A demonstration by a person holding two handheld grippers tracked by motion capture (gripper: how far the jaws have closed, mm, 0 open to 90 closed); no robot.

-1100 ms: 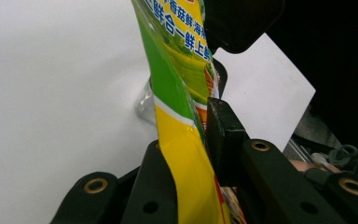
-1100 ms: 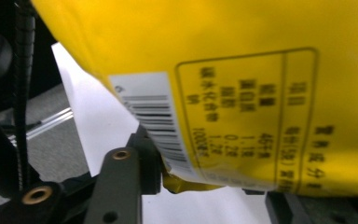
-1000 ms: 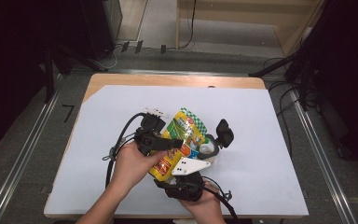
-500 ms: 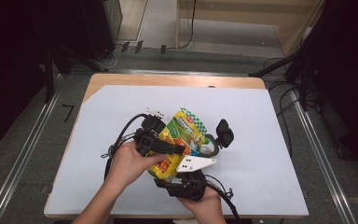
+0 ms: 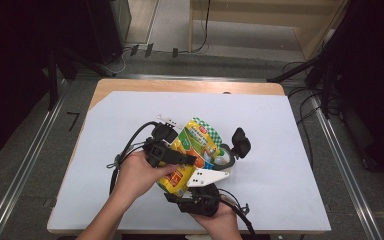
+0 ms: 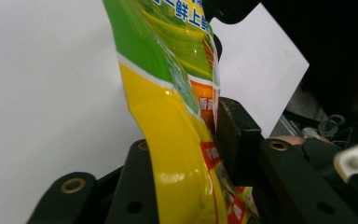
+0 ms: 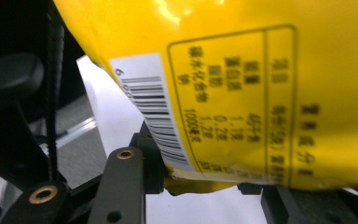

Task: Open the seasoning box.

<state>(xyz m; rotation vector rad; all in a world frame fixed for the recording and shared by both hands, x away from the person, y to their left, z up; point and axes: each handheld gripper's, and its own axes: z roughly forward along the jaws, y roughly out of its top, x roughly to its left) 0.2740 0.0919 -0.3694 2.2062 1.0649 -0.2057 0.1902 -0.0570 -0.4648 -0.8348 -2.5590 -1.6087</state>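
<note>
— Where is the snack bag [image 5: 192, 155]?

— Over the near middle of the white table [image 5: 290, 150], lifted between both hands.

— And the left gripper [image 5: 172, 157]?

— Its jaws have just been closing, with the bag between them; one pad [image 6: 235, 135] presses its side.

— The right gripper [image 5: 200, 197]?

— It holds the bag's yellow bottom edge, barcode [image 7: 156, 112] facing its camera.
</note>
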